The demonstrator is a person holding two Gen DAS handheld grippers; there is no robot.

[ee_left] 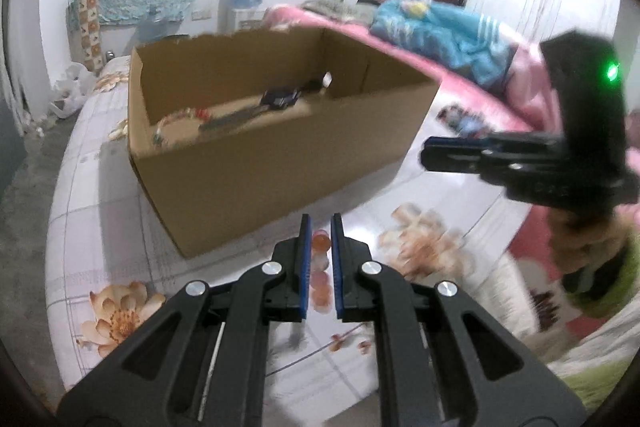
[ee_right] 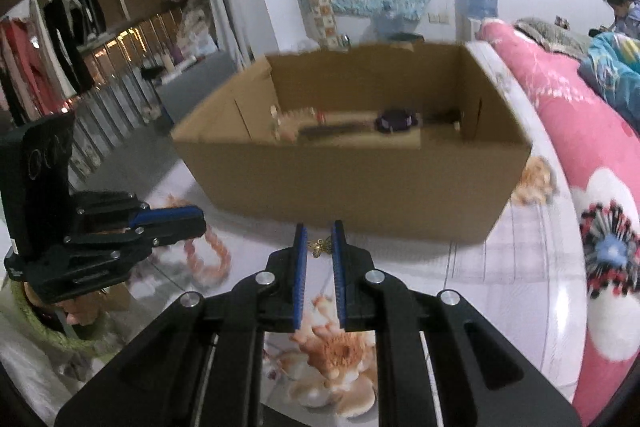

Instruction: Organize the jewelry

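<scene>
My left gripper (ee_left: 320, 223) is clamped on a strand of round orange-pink beads (ee_left: 320, 241), which hangs in a loop below its blue pads, seen from the other side (ee_right: 208, 259). My right gripper (ee_right: 320, 231) pinches a small gold filigree ornament (ee_right: 319, 247) right at the fingertips. Both are in front of the open brown cardboard box (ee_right: 352, 187) standing on the flower-printed white bedsheet (ee_right: 500, 287), where a dark watch-like piece (ee_right: 394, 121) already lies. I think the ornament is the weak point: held so near the tips, a jolt could flick it onto the patterned sheet and hide it. The swinging loop could snag the box's near wall as I carry it over.
</scene>
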